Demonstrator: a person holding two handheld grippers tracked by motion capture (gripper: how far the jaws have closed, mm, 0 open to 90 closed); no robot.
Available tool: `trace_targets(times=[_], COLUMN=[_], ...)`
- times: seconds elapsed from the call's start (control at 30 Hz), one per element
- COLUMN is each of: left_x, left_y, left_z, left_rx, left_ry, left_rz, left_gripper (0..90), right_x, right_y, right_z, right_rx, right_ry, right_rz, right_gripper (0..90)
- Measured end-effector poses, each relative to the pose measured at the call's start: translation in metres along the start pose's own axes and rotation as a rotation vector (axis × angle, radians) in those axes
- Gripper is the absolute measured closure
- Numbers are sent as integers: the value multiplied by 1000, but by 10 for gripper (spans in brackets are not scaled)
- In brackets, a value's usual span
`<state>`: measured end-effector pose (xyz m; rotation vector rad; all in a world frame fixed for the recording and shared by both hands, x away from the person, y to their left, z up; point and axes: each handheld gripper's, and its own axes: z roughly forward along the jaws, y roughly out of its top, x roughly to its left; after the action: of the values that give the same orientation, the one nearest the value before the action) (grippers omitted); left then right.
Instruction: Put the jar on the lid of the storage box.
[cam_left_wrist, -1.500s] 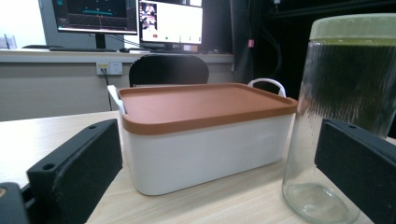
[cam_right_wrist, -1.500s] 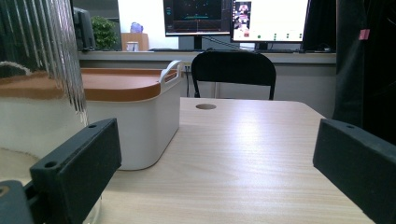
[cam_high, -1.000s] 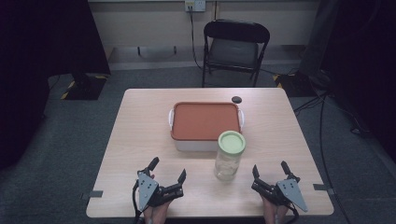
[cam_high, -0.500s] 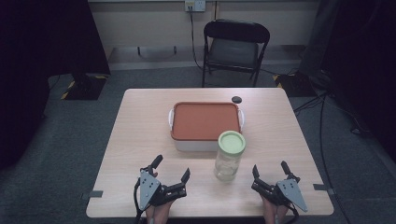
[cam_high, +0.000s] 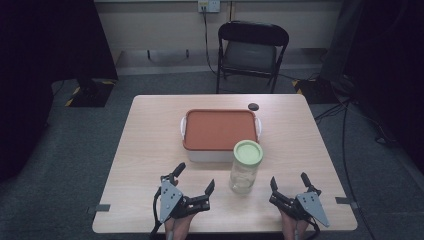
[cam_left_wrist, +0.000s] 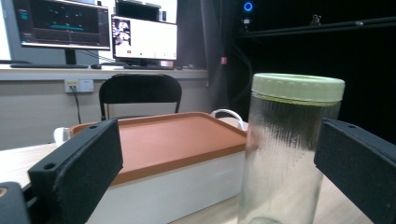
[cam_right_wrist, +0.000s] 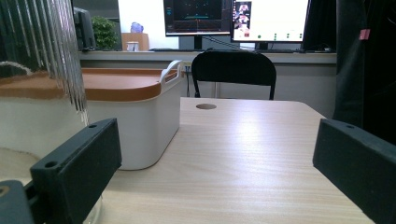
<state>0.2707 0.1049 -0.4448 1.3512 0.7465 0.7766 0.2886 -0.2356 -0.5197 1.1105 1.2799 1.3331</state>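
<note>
High view: left tool (cam_high: 192, 182) and right tool (cam_high: 290, 186) resting on the near edge of the bench (cam_high: 150, 145), both spread wide, holding nothing. Glass jar (cam_high: 245, 167) with green lid (cam_high: 248, 151) upright between them, nearer the left tool, touching neither. Just behind the jar, white box (cam_high: 210, 155) under orange lid (cam_high: 220, 129).

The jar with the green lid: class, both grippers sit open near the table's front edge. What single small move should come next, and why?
Probably ease the left gripper forward and to its right toward the jar, jaws kept open. The jar stands upright, untouched, with its green lid on, in front of the orange-lidded box. In the left gripper view it is already partly framed between the jaws; the right gripper could then take the lid.
</note>
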Motion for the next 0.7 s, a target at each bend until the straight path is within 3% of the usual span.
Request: trace_targets(times=[0.7], left_x=[-14], left_y=[12], left_z=[19], left_rx=[8], left_ry=[-47], left_rz=[20], left_gripper=[6], right_x=[0], right_y=[0], right_z=[0], right_rx=[0], right_ry=[0], right_rz=[-1], right_gripper=[3])
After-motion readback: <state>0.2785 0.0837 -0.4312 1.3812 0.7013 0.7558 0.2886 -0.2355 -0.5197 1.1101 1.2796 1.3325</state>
